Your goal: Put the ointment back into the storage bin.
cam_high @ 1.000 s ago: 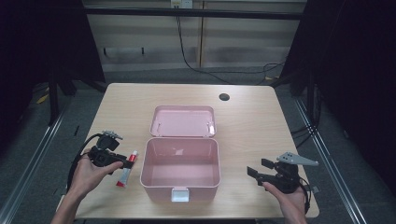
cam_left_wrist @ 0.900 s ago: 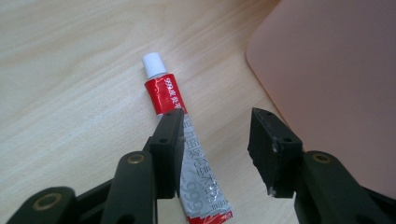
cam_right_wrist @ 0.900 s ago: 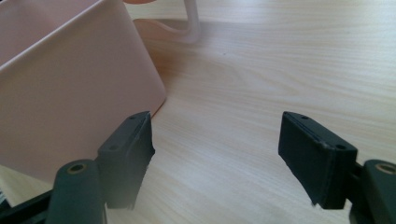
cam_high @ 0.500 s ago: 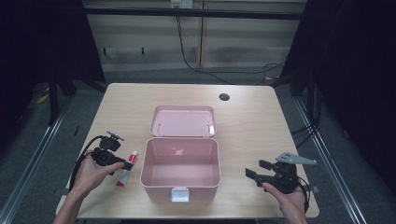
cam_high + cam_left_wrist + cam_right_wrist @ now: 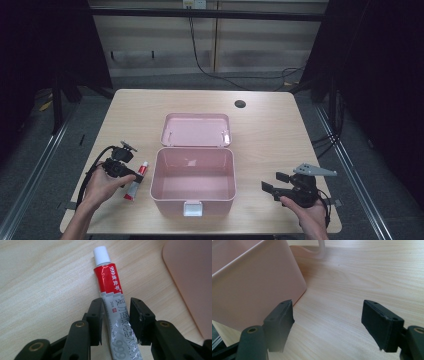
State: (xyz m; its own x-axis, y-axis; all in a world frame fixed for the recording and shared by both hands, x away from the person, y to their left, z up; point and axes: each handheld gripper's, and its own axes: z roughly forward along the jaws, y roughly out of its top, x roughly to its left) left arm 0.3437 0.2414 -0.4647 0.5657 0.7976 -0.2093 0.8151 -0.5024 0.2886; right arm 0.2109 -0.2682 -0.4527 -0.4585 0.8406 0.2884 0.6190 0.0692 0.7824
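My left gripper [image 5: 115, 321], jaws just closing around the ointment tube [image 5: 112, 297] at lower centre frame, not yet pinching; light, soft, best gripped mid-body. My right gripper [image 5: 328, 325] stands spread, empty.

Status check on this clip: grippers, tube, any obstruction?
Left gripper closing around ointment tube lying on table, grip unconfirmed. Right gripper open, idle beside open pink box. Nothing obstructing.
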